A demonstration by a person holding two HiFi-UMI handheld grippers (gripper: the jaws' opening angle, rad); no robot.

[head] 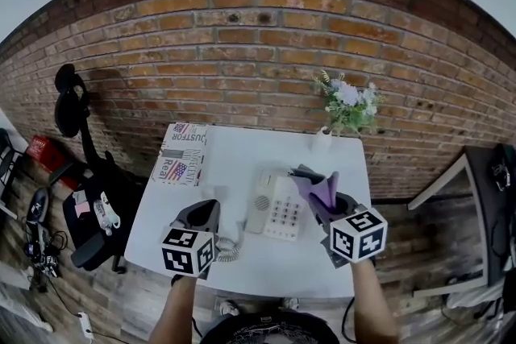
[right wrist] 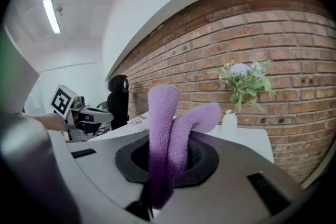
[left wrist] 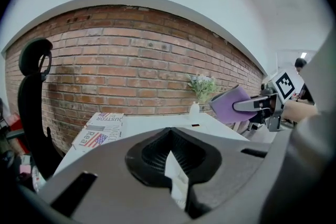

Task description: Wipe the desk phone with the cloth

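The white desk phone (head: pixel 276 209) lies near the front of the white table (head: pixel 242 165), its coiled cord (head: pixel 232 248) trailing off its left side. My right gripper (head: pixel 316 193) hovers over the phone's right edge, shut on a purple cloth (head: pixel 320 189) that sticks up folded out of the jaws (right wrist: pixel 165 128). My left gripper (head: pixel 203 215) hangs just left of the phone, above the cord, and its jaws look shut with nothing in them (left wrist: pixel 176 178). Across the table, the left gripper view shows the cloth (left wrist: pixel 231 104) in the right gripper (left wrist: pixel 262 105).
A printed cardboard box (head: pixel 184 153) lies at the table's back left. A white vase of flowers (head: pixel 347 105) stands at the back right against the brick wall. A black office chair (head: pixel 89 197) is left of the table, another desk (head: pixel 459 181) to the right.
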